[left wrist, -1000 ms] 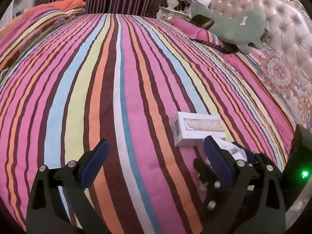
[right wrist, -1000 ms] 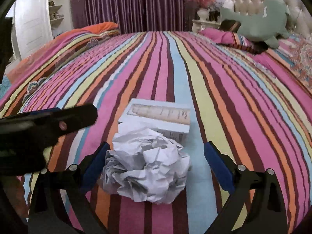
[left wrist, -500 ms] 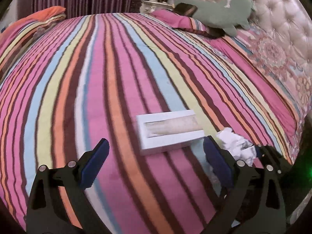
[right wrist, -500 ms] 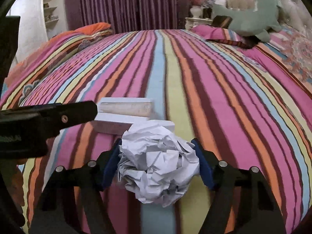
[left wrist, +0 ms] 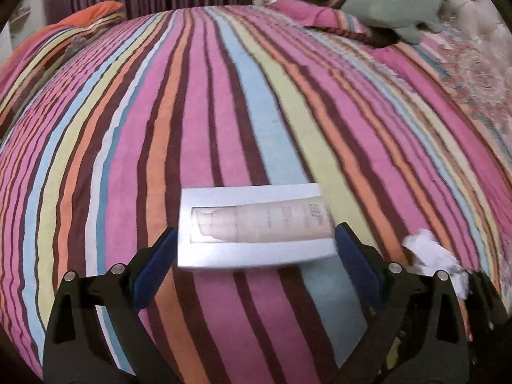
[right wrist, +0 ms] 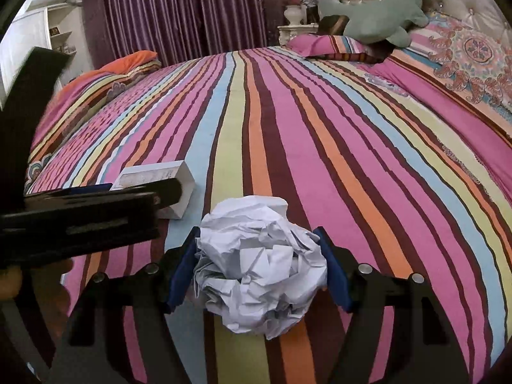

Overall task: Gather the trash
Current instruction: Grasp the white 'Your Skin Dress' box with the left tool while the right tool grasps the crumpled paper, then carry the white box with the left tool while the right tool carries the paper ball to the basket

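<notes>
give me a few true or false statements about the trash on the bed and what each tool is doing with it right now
1. The right tool is shut on the crumpled paper ball. True.
2. The left tool has clamped the white box. False: its fingers stand open on either side of the box, which lies flat on the bedspread.
3. The white box pictures a pale tube on its top face. True.
4. The paper ball lies flattened into a sheet. False: it is a crumpled wad.
5. A green plush toy rests near the headboard. True.
6. The bedspread is plain white. False: it is striped in many colours.
</notes>
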Available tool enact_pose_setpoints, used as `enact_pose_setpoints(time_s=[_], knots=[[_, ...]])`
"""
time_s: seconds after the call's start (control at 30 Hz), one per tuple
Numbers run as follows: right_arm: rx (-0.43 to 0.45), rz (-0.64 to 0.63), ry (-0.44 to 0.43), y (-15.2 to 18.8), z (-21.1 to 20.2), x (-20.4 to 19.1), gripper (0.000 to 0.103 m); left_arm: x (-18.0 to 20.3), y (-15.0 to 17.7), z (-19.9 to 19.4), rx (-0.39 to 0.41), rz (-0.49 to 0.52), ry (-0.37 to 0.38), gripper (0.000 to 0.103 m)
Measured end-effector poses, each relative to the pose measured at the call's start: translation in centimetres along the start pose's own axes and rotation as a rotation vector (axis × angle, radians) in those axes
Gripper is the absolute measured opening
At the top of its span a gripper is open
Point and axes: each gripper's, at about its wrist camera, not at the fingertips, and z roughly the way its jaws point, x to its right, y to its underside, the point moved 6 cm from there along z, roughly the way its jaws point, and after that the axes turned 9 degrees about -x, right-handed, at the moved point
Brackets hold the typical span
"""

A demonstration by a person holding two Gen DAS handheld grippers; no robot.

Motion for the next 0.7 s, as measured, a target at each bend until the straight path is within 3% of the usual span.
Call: enact_pose_setpoints(time_s=[0.27, 0.37, 0.7], knots=[[-0.001, -0.002, 0.012, 0.5, -0.2, 0.7, 0.067, -0.1, -0.5, 1.5, 0.001, -0.031, -0.076, 0.094], [-0.002, -0.01, 0.025, 0.4, 0.0, 0.5, 0.067, -0.2, -0.4, 1.6, 0.001, -0.043, -0.078, 0.084], [0.0, -0.029, 0.046, 0.6, -0.2, 0.6, 0.064, -0.6, 0.8, 0.4, -0.001, -0.005, -0.056, 0.084]])
